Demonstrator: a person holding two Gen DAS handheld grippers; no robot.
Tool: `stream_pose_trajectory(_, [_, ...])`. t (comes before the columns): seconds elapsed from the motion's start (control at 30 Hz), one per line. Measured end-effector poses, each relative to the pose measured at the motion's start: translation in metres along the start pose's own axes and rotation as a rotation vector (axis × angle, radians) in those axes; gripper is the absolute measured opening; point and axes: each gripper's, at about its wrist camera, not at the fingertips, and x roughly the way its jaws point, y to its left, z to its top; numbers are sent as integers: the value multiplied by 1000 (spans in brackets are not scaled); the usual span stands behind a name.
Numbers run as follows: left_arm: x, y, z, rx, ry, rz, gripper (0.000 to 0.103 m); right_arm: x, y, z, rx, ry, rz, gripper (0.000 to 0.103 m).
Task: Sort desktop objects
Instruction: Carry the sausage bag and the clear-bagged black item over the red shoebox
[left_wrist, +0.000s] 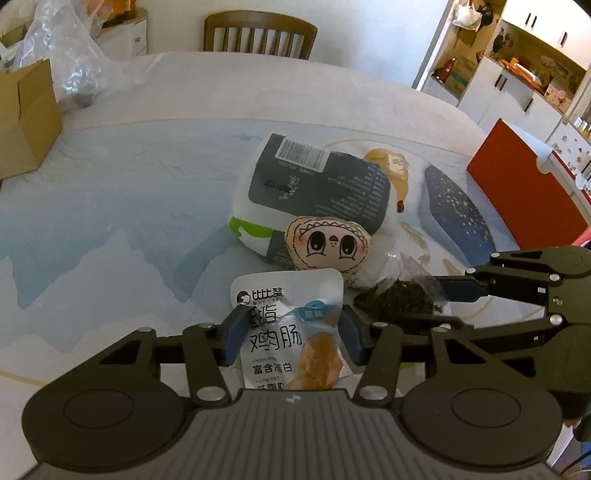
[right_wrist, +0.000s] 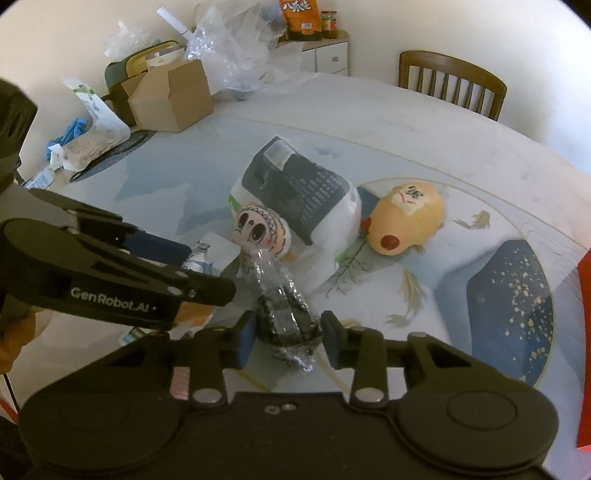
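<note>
Left tool (left_wrist: 290, 334) clamping sausage packet (left_wrist: 286, 328), right tool (right_wrist: 289, 341) squeezing dark bag (right_wrist: 286, 314)

left gripper (left_wrist: 291, 339) clamping sausage packet (left_wrist: 286, 328), plush doll (left_wrist: 328, 242)

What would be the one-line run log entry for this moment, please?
left claw: shut on sausage snack packet | right claw: shut on clear bag of dark bits | both low over table | plush face toy: untouched

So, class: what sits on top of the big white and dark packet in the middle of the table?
The round cartoon-face plush leans on the packet's near edge. What lies under the packet is hidden.
</note>
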Motion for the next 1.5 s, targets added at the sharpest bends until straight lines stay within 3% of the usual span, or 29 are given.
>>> stream_pose_trajectory(0.3, [-7,0,-5,8,-29,-8,44,-17,-15,-6,45,-8,-7,30])
stream_pose_trajectory(0.8, [-28,14,-11,-79,-67,-49,44,-54,-45,-14,123,-29,-75,28])
stream_pose_trajectory(1.5, [-69,-32,6,-73,-157,-118,44,-136,-98,-20,241,-128,-165,28])
